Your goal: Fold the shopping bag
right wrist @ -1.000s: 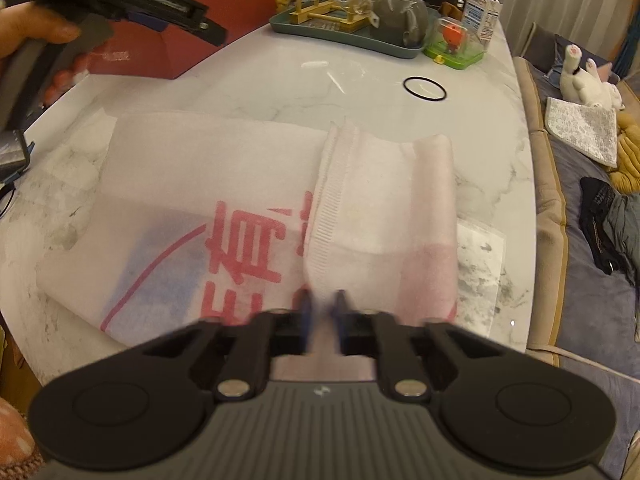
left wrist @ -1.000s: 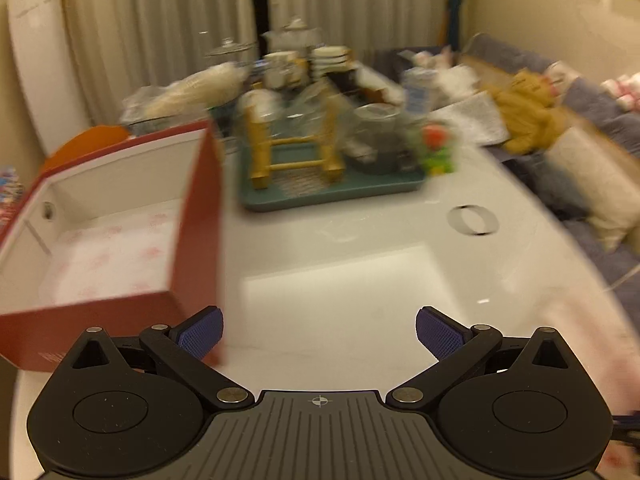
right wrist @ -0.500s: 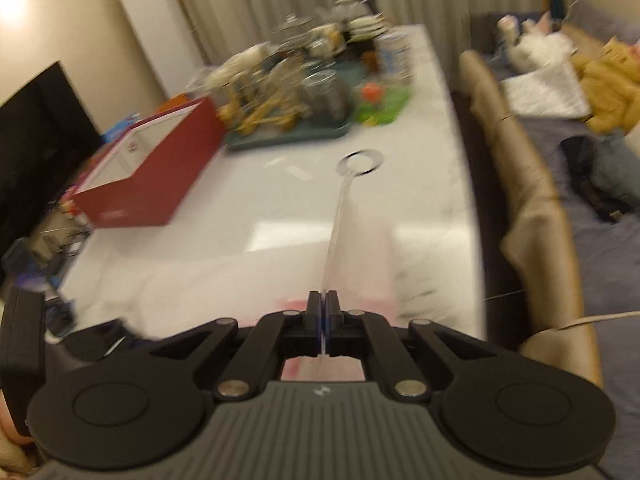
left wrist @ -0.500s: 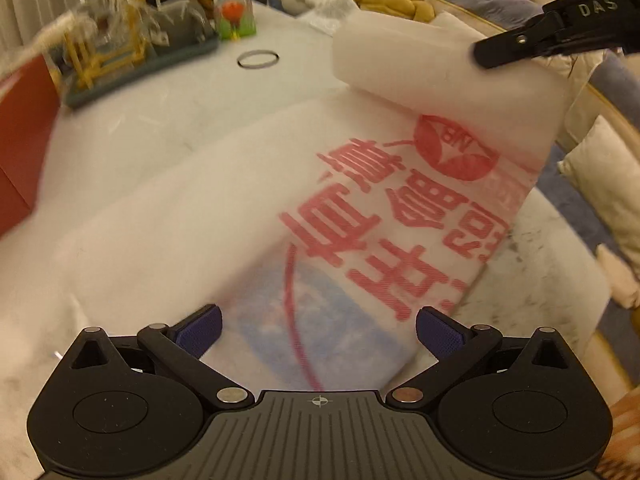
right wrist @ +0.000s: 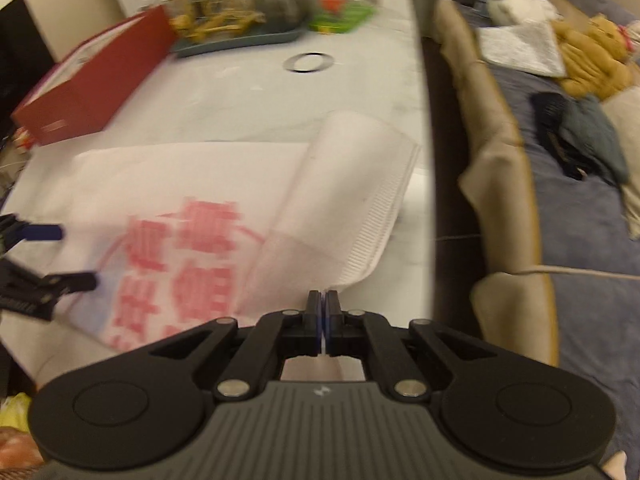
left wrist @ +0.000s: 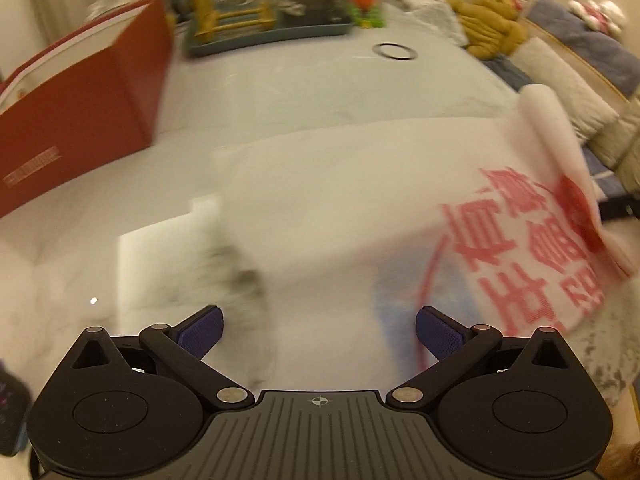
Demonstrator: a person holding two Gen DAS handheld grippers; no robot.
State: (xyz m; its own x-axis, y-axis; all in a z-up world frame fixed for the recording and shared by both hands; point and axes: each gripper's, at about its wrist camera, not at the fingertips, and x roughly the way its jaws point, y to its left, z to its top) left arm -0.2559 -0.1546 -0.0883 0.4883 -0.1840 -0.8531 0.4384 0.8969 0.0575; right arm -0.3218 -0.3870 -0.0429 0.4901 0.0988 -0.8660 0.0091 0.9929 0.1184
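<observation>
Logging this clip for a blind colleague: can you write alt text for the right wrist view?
The right gripper, fingers shut, pinches the edge of a white shopping bag with red print, curling one side up off the white table. The left gripper's open fingers enter from the left edge; a red box and cluttered tray sit behind.
</observation>
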